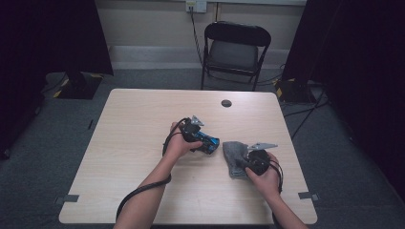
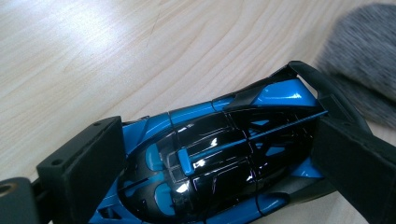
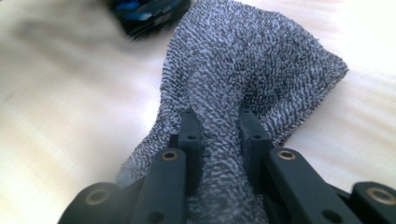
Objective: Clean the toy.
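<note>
Your left gripper (image 1: 203,138) sat over the blue and black toy car (image 2: 219,154) near the middle of the table (image 1: 143,124). In the left gripper view its jaws stood spread wide, one on each side of the car's glossy body, close against the flanks; whether the pads pressed on the car I could not tell. The car lay on the pale wood with one end towards the grey cloth (image 1: 234,157), which was just beside it.

Your right gripper (image 1: 250,160) was down on that cloth, on the right half of the table. In the right gripper view its jaws were drawn close together and pinched a raised fold of the grey terry cloth (image 3: 243,70) between them, the fabric bunching up in a ridge from the pads and spreading out flat on the table beyond. The car showed blurred at the top edge of that view, past the far end of the cloth.

Behind the table stood a black folding chair (image 1: 236,47).
</note>
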